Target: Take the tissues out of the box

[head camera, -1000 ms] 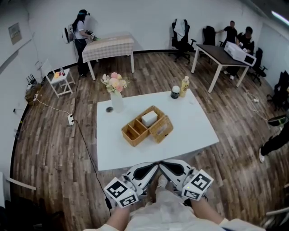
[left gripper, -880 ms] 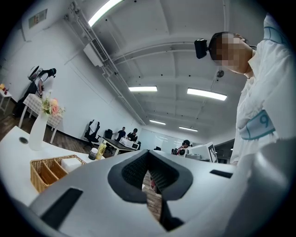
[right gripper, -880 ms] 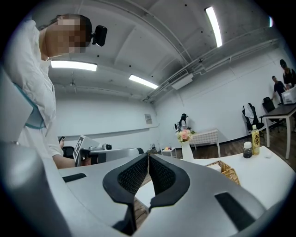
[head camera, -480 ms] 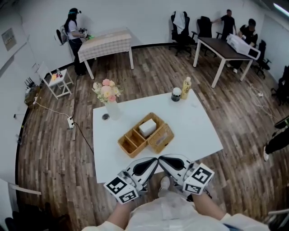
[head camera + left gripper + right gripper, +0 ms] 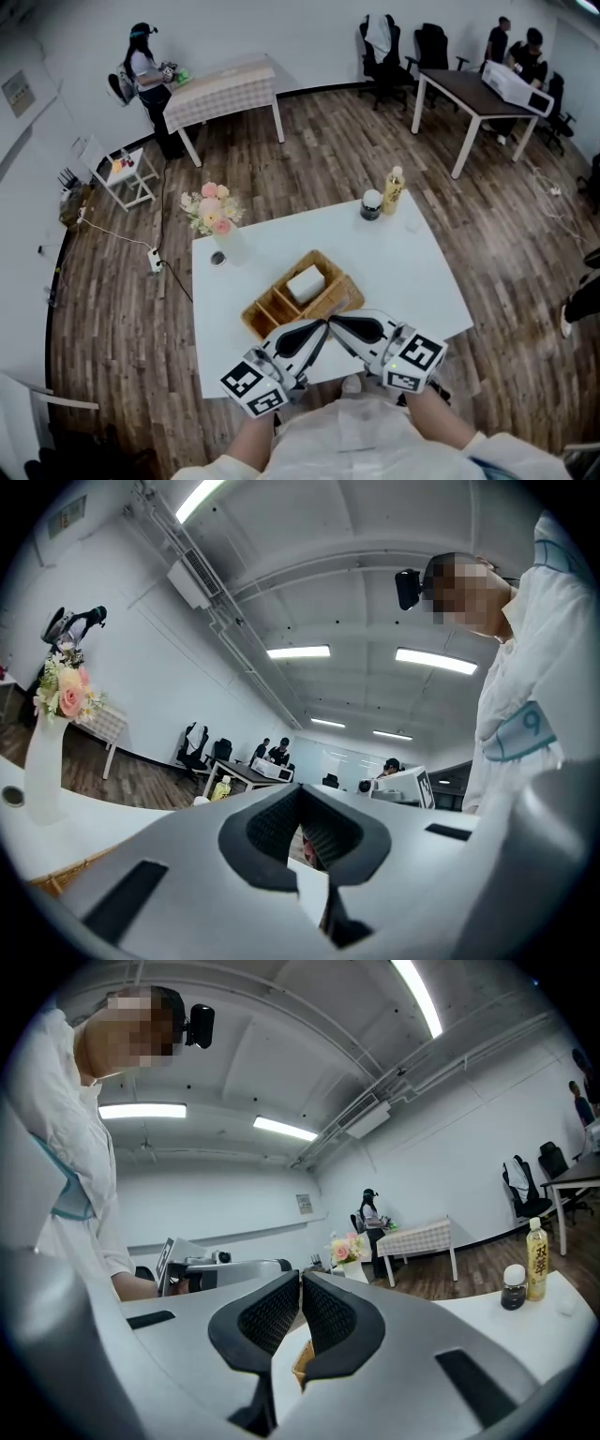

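Counter: white (image 5: 422, 272), mid-room, on wood-plank floor (image 5: 112, 309).
Tissues: white stack (image 5: 306, 282), in one compartment of wicker box (image 5: 265, 312), mid-counter.
Far edge: flower vase (image 5: 217, 217) at left corner; yellow bottle (image 5: 393, 190) and dark jar (image 5: 371, 204) just beside each other at right.
Left gripper (image 5: 322, 330): fingers pressed together, nothing between; held over near counter edge.
Right gripper (image 5: 335, 325): fingers pressed together, empty; tip close to left gripper's tip.
Room: checked-cloth table (image 5: 225, 89) and dark desk (image 5: 469, 89) near far wall, people beside both.
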